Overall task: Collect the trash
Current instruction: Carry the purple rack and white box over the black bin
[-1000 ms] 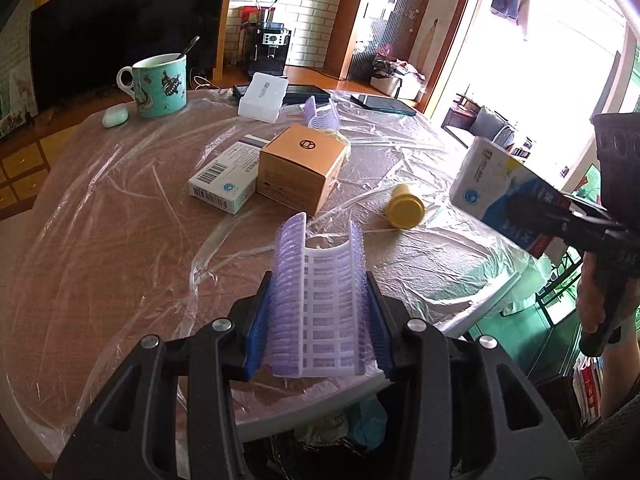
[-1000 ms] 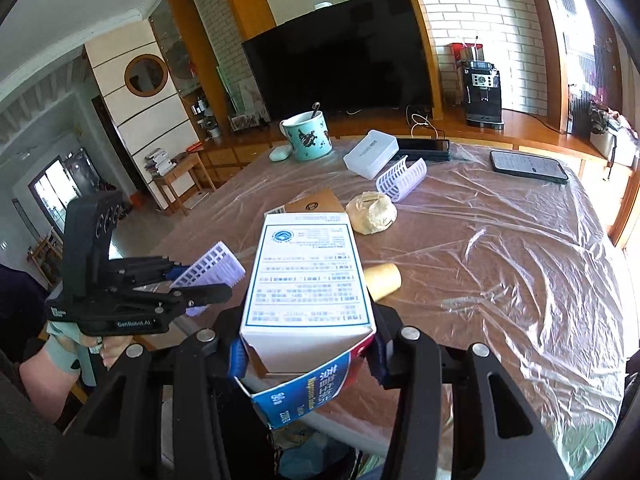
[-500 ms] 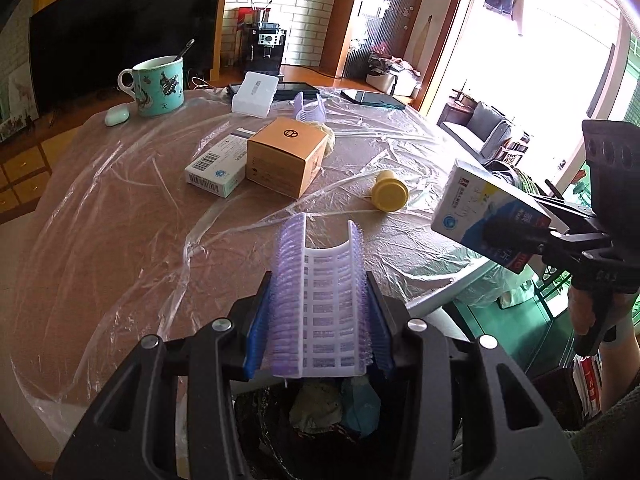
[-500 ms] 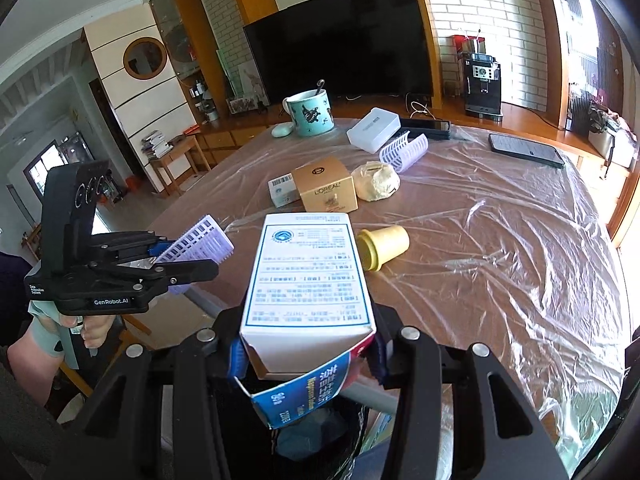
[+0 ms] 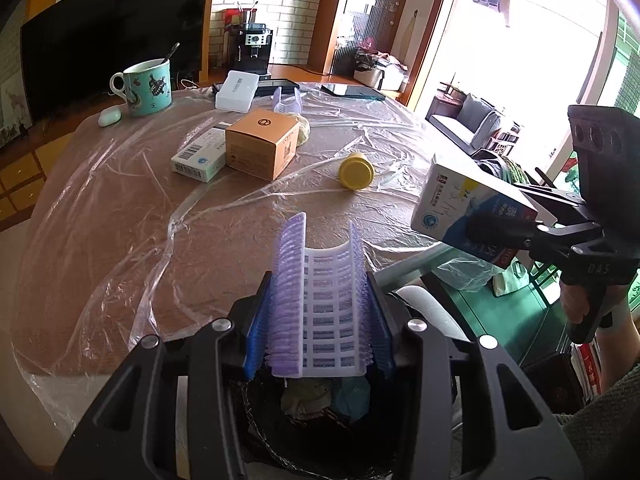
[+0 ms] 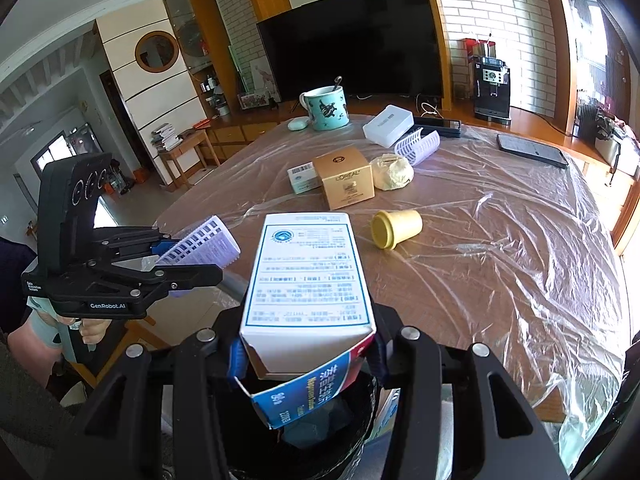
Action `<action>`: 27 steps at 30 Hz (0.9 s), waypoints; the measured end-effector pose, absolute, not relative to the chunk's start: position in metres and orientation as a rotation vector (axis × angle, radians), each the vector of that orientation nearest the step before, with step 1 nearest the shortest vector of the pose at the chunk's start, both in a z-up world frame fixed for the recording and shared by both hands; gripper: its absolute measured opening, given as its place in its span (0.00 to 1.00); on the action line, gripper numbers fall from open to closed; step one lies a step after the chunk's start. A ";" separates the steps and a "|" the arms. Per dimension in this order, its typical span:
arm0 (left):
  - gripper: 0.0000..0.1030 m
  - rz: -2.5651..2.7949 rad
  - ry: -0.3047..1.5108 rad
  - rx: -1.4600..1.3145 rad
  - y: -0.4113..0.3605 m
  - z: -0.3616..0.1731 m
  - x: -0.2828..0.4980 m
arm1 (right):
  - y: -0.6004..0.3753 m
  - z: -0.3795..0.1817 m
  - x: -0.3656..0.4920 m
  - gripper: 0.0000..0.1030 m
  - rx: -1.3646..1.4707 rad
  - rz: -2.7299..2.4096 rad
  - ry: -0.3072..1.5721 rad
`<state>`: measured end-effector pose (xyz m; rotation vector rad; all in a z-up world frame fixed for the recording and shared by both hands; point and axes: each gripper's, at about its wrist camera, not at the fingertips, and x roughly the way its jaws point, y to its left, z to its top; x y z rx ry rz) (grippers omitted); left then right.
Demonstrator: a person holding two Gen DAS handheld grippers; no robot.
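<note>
- Purple-and-white ribbed plastic tray [image 5: 320, 300] is clamped in the left gripper [image 5: 318, 312] jaws, long axis pointing forward, directly above the black bin [image 5: 320, 432] beside the desk [image 5: 120, 220].
- Right gripper [image 6: 306, 356] jaws grip a white-and-blue carton [image 6: 308, 276], likewise over the bin; either looks ready to drop.

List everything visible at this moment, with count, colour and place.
Slotted plastic tray: one, white-purple, in left gripper.
Second slotted tray: one, white-purple, far table.
Printed carton: one, white-blue, in right gripper.
Tan box: one, mid table.
Barcode box: one, white, beside tan box.
Yellow cup: one, on its side.
Mug: one, teal, far edge.
Trash bin: one, black, below both grippers.
Left gripper: shut on tray.
Right gripper: shut on carton.
</note>
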<state>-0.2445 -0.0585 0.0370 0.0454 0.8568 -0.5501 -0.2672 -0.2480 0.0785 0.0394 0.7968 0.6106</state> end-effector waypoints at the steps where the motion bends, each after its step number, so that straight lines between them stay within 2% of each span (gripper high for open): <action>1: 0.43 -0.551 0.857 0.046 -0.058 0.037 -0.245 | -0.248 0.077 -0.269 0.45 0.038 0.613 0.800; 27: 0.43 -0.594 0.927 0.092 -0.064 0.021 -0.278 | -0.237 0.059 -0.306 0.45 -0.008 0.677 0.866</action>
